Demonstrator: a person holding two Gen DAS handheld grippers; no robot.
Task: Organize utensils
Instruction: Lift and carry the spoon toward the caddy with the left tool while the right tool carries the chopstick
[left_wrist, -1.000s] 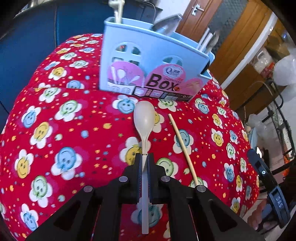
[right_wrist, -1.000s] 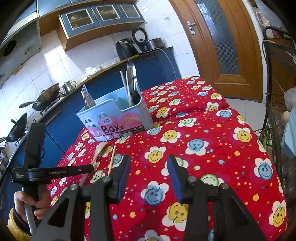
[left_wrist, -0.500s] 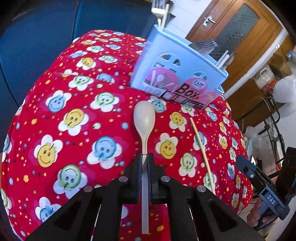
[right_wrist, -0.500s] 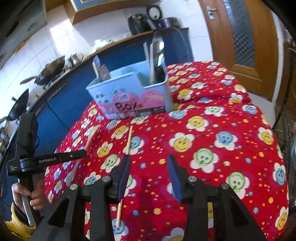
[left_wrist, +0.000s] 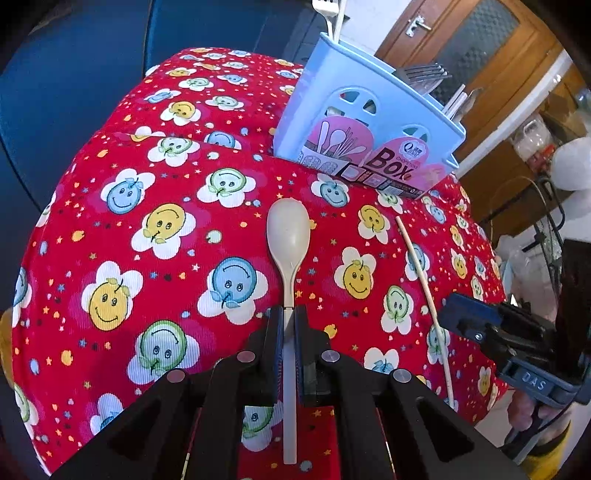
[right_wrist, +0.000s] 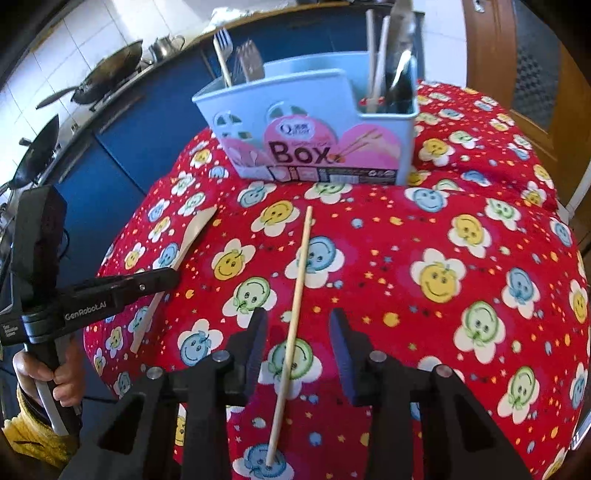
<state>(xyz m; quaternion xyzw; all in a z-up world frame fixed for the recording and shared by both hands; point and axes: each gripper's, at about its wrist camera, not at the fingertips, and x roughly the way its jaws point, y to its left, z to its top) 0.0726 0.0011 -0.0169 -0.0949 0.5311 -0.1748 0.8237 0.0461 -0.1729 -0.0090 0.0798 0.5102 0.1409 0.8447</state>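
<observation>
Chopstick (right_wrist: 295, 314) lies between the closing right gripper's (right_wrist: 298, 332) fingers, ungripped.

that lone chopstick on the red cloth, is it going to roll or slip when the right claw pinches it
The chopstick looks thin and round, so it may roll sideways if a finger nudges it first. It lies flat on the soft tablecloth, which probably damps rolling. The right claw straddles it, open; so slim a stick could pivot when pinched.
</observation>
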